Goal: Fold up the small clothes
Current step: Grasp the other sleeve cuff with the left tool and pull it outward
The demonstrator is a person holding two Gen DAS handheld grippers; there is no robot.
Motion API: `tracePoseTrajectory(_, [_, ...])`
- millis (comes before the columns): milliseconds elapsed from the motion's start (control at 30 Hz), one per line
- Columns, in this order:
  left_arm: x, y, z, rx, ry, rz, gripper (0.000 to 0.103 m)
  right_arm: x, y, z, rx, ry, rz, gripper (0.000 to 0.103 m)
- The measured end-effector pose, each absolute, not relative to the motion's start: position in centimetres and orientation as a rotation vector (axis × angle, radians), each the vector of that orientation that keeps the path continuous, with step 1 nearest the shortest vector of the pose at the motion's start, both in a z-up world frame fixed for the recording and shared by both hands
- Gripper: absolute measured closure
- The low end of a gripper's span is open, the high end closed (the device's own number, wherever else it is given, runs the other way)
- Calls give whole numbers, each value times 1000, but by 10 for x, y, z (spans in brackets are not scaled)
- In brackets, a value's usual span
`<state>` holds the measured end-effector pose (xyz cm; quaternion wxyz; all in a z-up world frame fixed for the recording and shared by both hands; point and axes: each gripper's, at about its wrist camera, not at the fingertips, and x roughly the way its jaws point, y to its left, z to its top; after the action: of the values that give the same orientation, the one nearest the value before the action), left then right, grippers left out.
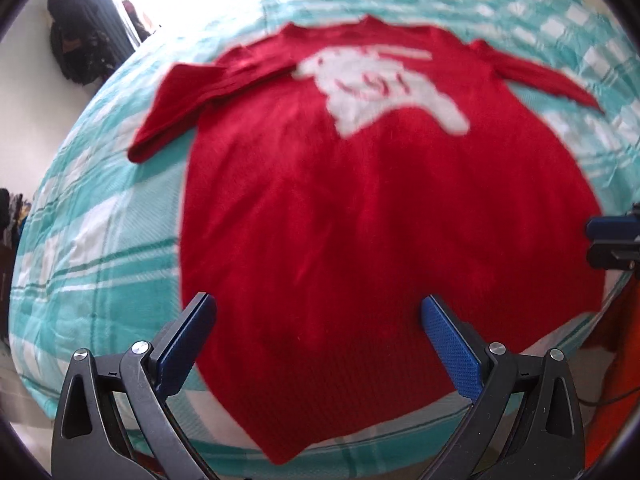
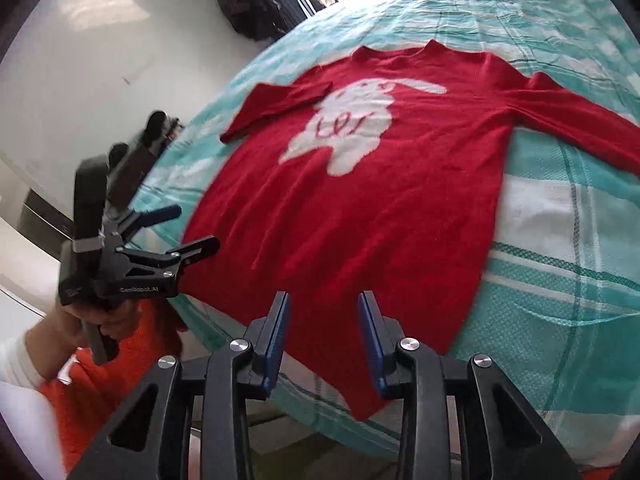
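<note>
While the red sweater [image 2: 360,184] lies flat along the bed's [image 2: 568,208] near edge, I hold both the left gripper [image 1: 316,336] and right gripper [image 2: 324,332] spread, empty; pinch hem corners squarely, lifting evenly

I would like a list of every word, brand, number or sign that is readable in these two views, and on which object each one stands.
"GenRobot.AI": white print on the black body of the left gripper, seen in the right wrist view.
Red marks inside the white figure on the red sweater: they look like letters, but are too blurred to read in either view.
No other text is visible, also not on the checked bedcover.
</note>
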<state>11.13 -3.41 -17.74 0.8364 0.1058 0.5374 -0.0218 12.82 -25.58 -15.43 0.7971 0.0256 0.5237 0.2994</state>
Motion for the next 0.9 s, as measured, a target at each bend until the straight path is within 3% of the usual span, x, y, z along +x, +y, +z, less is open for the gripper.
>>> tracePoseTrajectory(67, [99, -35, -182, 255, 1117, -65, 0, 129, -259, -189, -6, 1250, 497, 73])
tracePoseTrajectory(100, [93, -35, -179, 269, 1113, -75, 0, 128, -269, -198, 21, 1282, 456, 86])
tracePoseTrajectory(167, [83, -32, -175, 272, 1129, -85, 0, 119, -291, -196, 79, 1285, 399, 89])
tracePoseTrajectory(233, [73, -27, -170, 247, 1130, -70, 1, 107, -302, -189, 18, 1272, 297, 80])
tracePoseTrajectory(400, [60, -22, -150, 175, 1087, -53, 1, 92, -309, -147, -24, 1088, 208, 79])
tracePoseTrajectory(567, [86, -24, -134, 164, 998, -32, 1, 97, -276, -124, -20, 933, 322, 61])
tracePoseTrajectory(700, [110, -29, -167, 222, 1045, -8, 1, 119, -246, -143, -79, 926, 422, 61])
tracePoseTrajectory(767, [104, -30, -185, 222, 1091, -33, 1, 132, -241, -171, -121, 1043, 393, 61])
tracePoseTrajectory(900, [77, -34, -181, 283, 1080, -69, 1, 127, -258, -196, -43, 1090, 390, 60])
